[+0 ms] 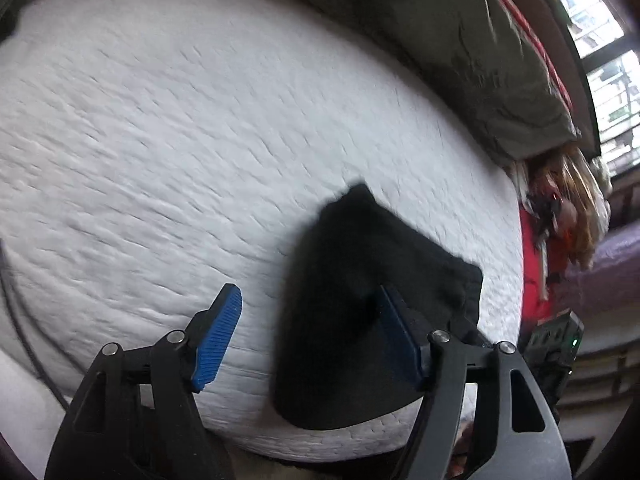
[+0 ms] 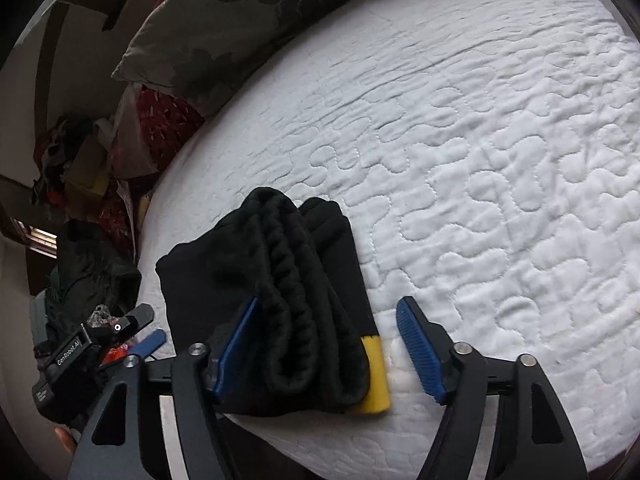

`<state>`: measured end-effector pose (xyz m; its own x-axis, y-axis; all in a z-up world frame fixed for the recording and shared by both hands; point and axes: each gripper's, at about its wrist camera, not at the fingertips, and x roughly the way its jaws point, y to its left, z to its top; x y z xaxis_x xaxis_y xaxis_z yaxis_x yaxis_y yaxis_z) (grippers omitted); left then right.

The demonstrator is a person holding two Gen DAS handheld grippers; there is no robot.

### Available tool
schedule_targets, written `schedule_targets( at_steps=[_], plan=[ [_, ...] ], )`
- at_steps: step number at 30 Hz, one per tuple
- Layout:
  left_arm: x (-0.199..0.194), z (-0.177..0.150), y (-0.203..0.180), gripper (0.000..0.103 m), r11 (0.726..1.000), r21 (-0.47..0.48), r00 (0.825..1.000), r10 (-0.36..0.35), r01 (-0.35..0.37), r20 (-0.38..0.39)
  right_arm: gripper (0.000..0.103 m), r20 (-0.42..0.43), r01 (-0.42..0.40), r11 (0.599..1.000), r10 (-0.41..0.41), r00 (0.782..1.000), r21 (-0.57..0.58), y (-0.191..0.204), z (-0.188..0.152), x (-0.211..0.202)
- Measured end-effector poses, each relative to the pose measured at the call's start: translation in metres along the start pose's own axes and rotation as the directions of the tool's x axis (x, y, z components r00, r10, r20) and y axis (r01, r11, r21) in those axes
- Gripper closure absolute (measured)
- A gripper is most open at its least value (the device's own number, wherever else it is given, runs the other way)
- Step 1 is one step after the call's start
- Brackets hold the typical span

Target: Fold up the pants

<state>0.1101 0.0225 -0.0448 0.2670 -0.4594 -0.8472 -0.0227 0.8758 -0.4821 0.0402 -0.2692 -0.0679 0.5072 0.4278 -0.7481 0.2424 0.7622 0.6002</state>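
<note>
The black pants (image 2: pixel 280 300) lie folded into a compact bundle near the front edge of a white quilted mattress (image 2: pixel 480 160), with a yellow cuff band (image 2: pixel 376 372) at the near end. They also show in the left wrist view (image 1: pixel 360 320). My right gripper (image 2: pixel 328 344) is open, its jaws spread just above the bundle's near end. My left gripper (image 1: pixel 308 336) is open, with its right fingertip (image 1: pixel 396 336) over the pants and its left fingertip (image 1: pixel 220 332) over bare mattress. Neither holds anything.
A grey-green floral pillow (image 2: pixel 240 20) lies along the mattress's far side, also seen in the left wrist view (image 1: pixel 480 60). Piled clothes and clutter (image 2: pixel 92 168) sit beside the bed. The other gripper's body (image 2: pixel 80 352) shows at the left. A window (image 1: pixel 600 60) is at the right.
</note>
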Motion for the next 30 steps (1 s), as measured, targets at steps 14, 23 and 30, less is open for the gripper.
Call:
schedule_targets(
  at_steps=[14,23,30],
  plan=[
    [0.020,-0.005,-0.008,0.067,0.978,0.005,0.977,-0.206,0.207,-0.047,0.064,-0.037,-0.159,0.987,0.158,0.987,-0.023,-0.006,0.004,0.011],
    [-0.021,0.026,0.002,0.072,0.964,-0.052,0.965,-0.257,0.260,0.054,0.069,-0.033,-0.223,0.975,0.223,0.974,-0.006,0.020,0.011,0.001],
    [-0.021,0.078,0.005,0.071,0.997,0.001,0.990,-0.079,0.079,0.119,0.069,-0.001,-0.261,0.964,0.261,0.965,-0.044,0.077,0.049,0.030]
  ],
)
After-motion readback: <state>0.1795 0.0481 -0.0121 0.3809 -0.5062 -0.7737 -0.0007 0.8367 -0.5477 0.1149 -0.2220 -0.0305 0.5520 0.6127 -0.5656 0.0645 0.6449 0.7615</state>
